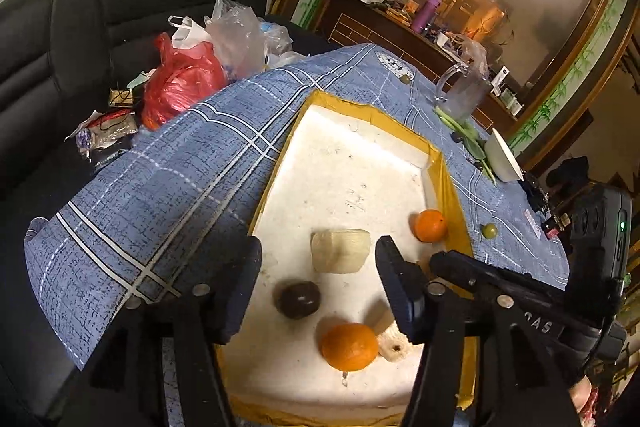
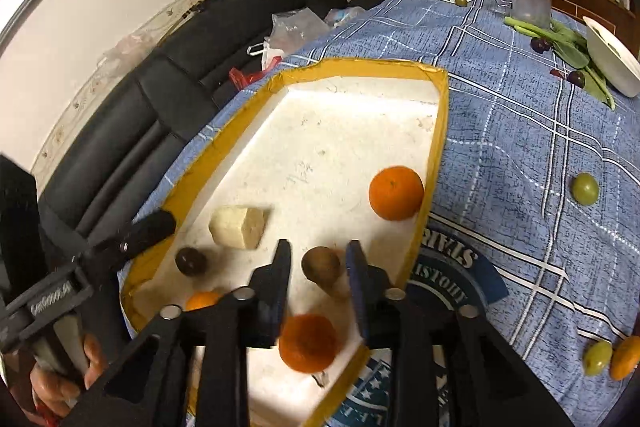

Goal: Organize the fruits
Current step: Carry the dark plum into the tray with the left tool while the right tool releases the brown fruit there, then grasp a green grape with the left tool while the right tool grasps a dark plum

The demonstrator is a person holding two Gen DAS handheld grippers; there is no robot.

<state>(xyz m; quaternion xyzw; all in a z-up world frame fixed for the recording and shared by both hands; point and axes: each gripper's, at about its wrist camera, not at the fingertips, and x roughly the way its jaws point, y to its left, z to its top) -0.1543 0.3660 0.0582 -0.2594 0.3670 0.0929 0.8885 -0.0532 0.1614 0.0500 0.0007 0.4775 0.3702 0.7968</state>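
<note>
Right gripper: your right gripper (image 2: pixel 319 246) has its jaws apart, one finger on each side of the brown, fuzzy, egg-shaped kiwi (image 2: pixel 321 266). I can't tell whether the pads are touching it.

Kiwi's place: it's right at your fingertips, inside the white foam tray with the yellow-taped rim (image 2: pixel 436 131), near the wall on your right.

Step in hand: this looks to me like a set-down of the kiwi, so treat it as one.

How to do it well: keep the jaws wide and back out straight along the fingers. The kiwi is rounded and will probably roll if a pad drags on it.

Watch below: a round orange mandarin (image 2: pixel 308 343) lies between your fingers, closer to your wrist. Lift before you pull back or you could knock it.

Left gripper: your left gripper (image 1: pixel 319 243) is also spread open and holding nothing. The pale, peeled banana chunk (image 1: pixel 340 251) sits just ahead of its tips, and the dark purple round fruit (image 1: pixel 299 299) is lower down between its fingers. Hold that hand steady while the right one clears.

Still outside: to the right of your right hand, a green grape (image 2: pixel 585 189) lies on the blue plaid tablecloth (image 2: pixel 520 147). A second green grape (image 2: pixel 598 357) is touching a loose orange fruit (image 2: pixel 624 357) nearer your wrist. I'd pick those up next, with a light squeeze on the grapes.
</note>
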